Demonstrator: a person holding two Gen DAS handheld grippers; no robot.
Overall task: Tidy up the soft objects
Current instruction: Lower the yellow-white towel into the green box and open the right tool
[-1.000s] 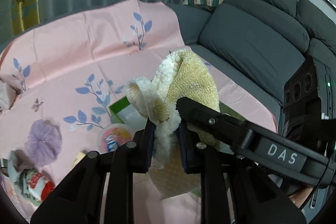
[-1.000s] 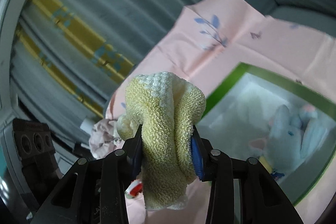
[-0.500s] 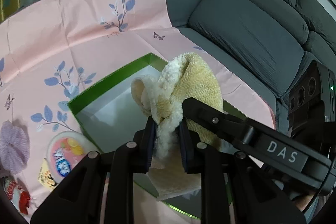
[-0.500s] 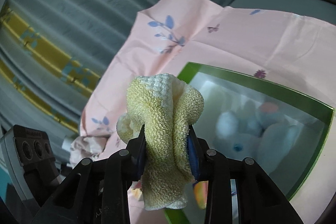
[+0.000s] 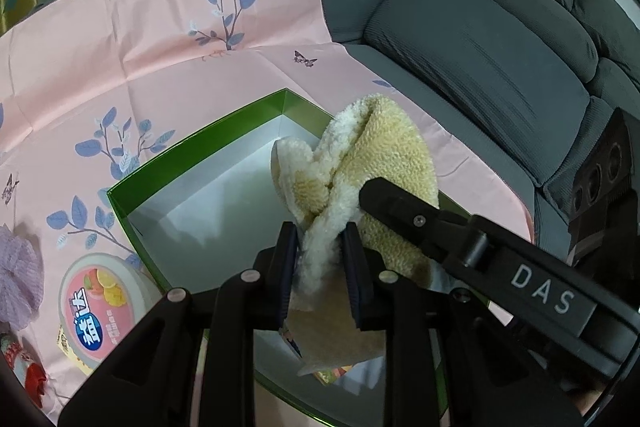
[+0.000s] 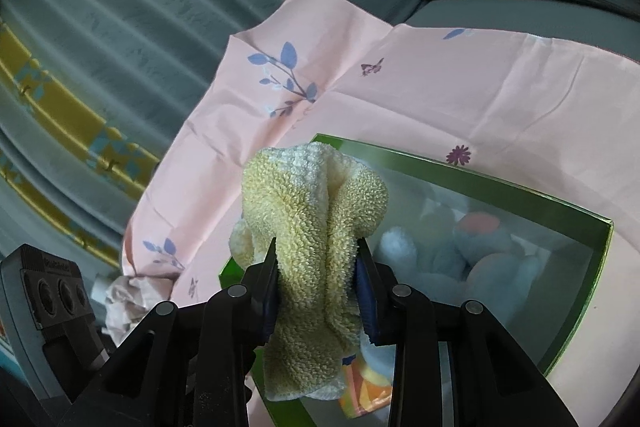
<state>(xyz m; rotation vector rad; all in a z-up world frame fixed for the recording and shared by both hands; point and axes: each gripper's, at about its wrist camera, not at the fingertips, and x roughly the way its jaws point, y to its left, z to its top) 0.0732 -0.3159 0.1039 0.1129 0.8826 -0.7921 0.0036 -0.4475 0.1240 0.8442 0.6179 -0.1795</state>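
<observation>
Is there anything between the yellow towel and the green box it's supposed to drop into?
Nothing visible blocks it. The yellow towel hangs over the open green box, gripped by both grippers. A pale blue plush toy already lies at one end; the floor below the towel looks bare.

Two close wrist fisheyes angled down, opposite sides, sharing the towel (image 5: pixel 372 163) and green box (image 6: pixel 560 211)

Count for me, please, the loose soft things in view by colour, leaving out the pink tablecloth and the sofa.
Yellow: 1, the yellow towel
Pale blue: 1, the plush toy in the green box
Purple: 1, the knitted piece
Pale pink: 1, the crumpled cloth
Total: 4
</observation>
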